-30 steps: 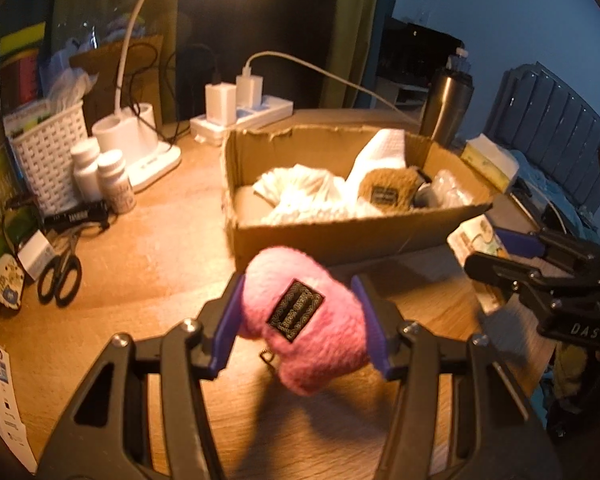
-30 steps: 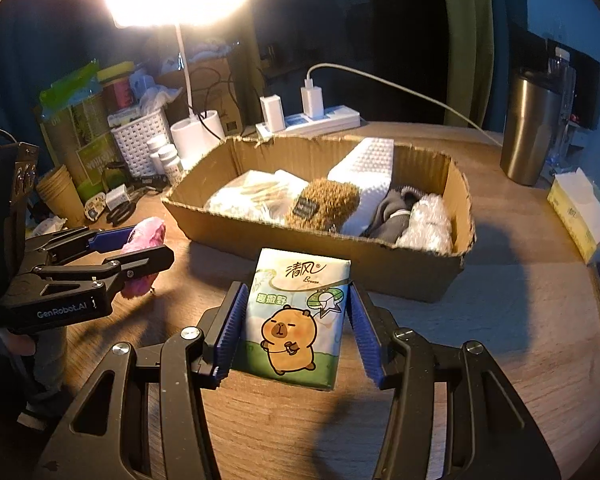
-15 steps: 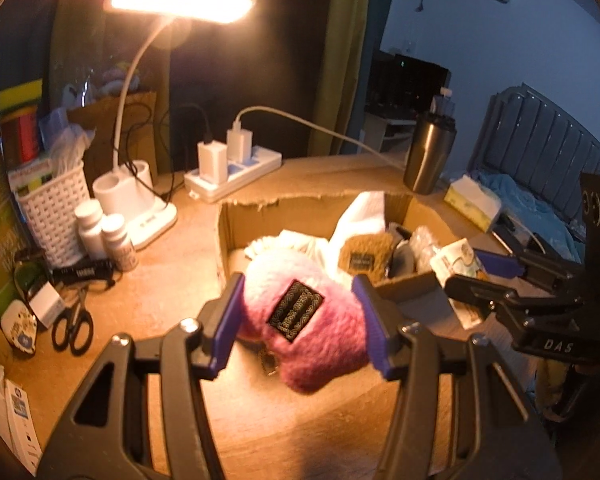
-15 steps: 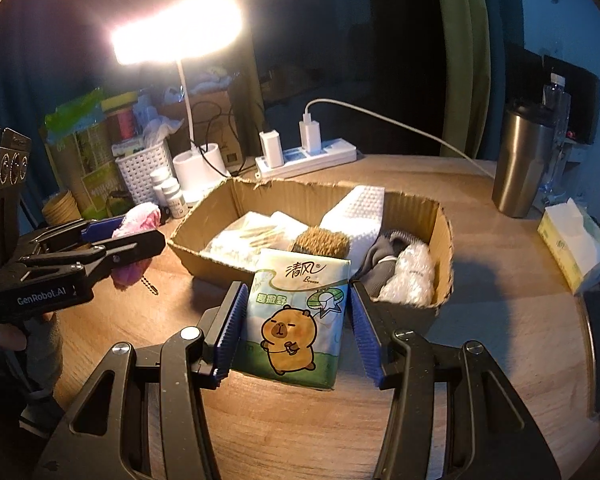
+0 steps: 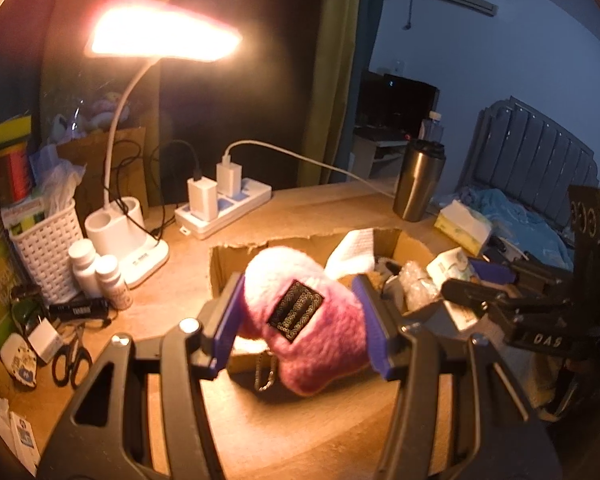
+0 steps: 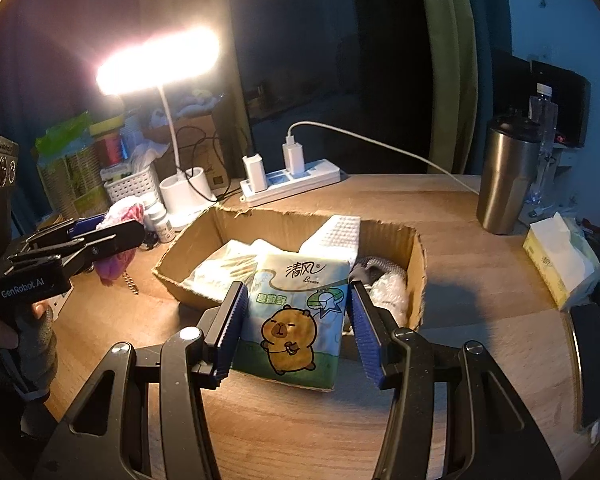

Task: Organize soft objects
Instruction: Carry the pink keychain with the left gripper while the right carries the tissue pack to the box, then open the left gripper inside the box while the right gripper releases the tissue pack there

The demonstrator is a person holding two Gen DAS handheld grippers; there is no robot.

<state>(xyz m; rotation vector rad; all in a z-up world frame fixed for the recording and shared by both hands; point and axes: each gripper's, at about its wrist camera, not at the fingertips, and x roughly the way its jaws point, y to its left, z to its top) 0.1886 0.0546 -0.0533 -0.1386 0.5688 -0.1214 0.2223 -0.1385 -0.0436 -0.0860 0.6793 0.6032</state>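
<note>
Pink fuzzy plush toy (image 5: pixel 316 332), black patch with gold lettering. White-green tissue pack (image 6: pixel 296 316), brown capybara cartoon. Brown corrugated cardboard box (image 6: pixel 414 264). Blue ribbed gripper pads (image 6: pixel 230 328). White woven-pattern plastic basket (image 5: pixel 46 248).

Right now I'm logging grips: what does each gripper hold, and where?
The left gripper clamps the pink plush across its sides. The right gripper clamps the tissue pack by its two side edges.

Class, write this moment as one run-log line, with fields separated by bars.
left gripper: shut on pink plush | right gripper: shut on tissue pack | both near cardboard box | nothing released
</note>
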